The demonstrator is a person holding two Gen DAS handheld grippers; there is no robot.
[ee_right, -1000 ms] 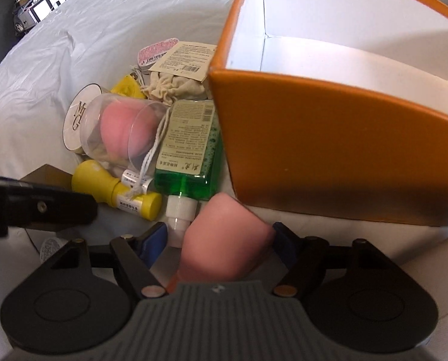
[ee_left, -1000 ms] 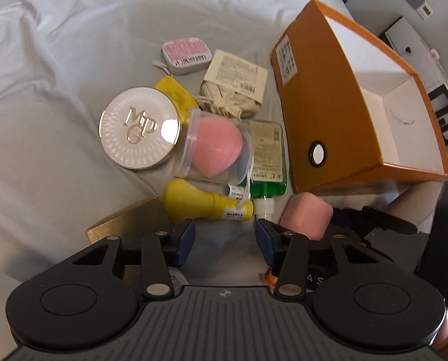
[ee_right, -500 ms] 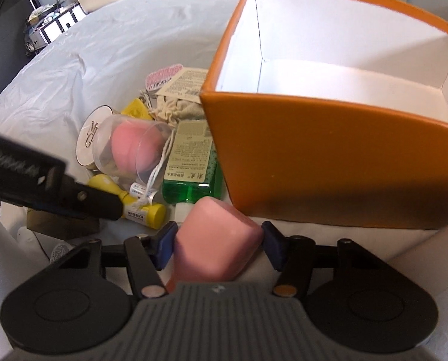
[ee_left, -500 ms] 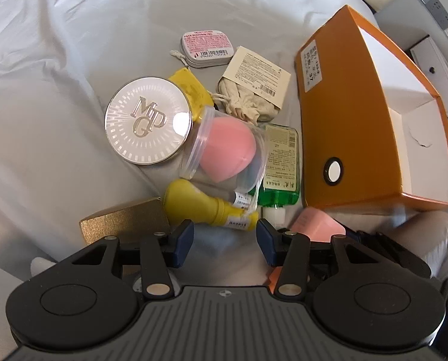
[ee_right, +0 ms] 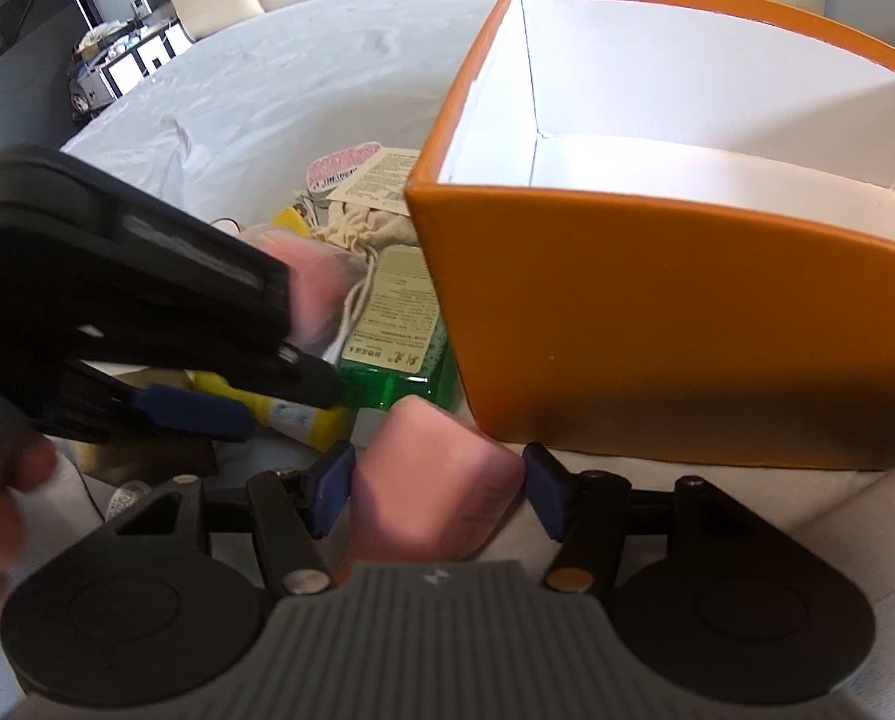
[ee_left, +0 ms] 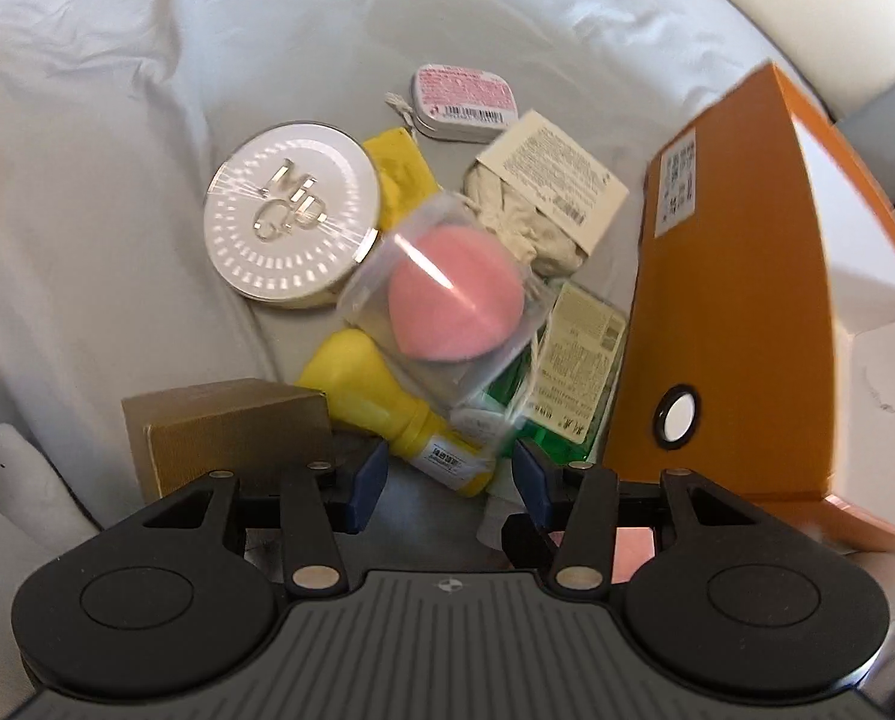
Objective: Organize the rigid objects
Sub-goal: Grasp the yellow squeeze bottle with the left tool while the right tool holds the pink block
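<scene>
The right gripper [ee_right: 438, 489], at the bottom centre of its own view, is clasping a pink block [ee_right: 432, 480] between its blue pads [ee_right: 327, 495]; its jaws have just been closing, and the block is lying low on the white cloth [ee_right: 267, 78] just in front of the near wall of the orange box [ee_right: 657, 330]. The box is standing open at the upper right, showing a white inside. The left gripper [ee_left: 444, 480] is hanging with its jaws parted and nothing between them, at the bottom centre of its view, over the capped end of a yellow bottle [ee_left: 387, 414]. In that view the heap is spreading across the middle: a round white tin [ee_left: 291, 222] at the left, a pink sponge in a clear case [ee_left: 453, 294] at the centre, a green bottle [ee_left: 567, 384] lying against the box side, a cloth pouch with a paper tag [ee_left: 537, 204] above it, and a small pink tin [ee_left: 464, 99] at the top. A brown carton [ee_left: 225, 426] is sitting at the lower left, just beside the left finger.
</scene>
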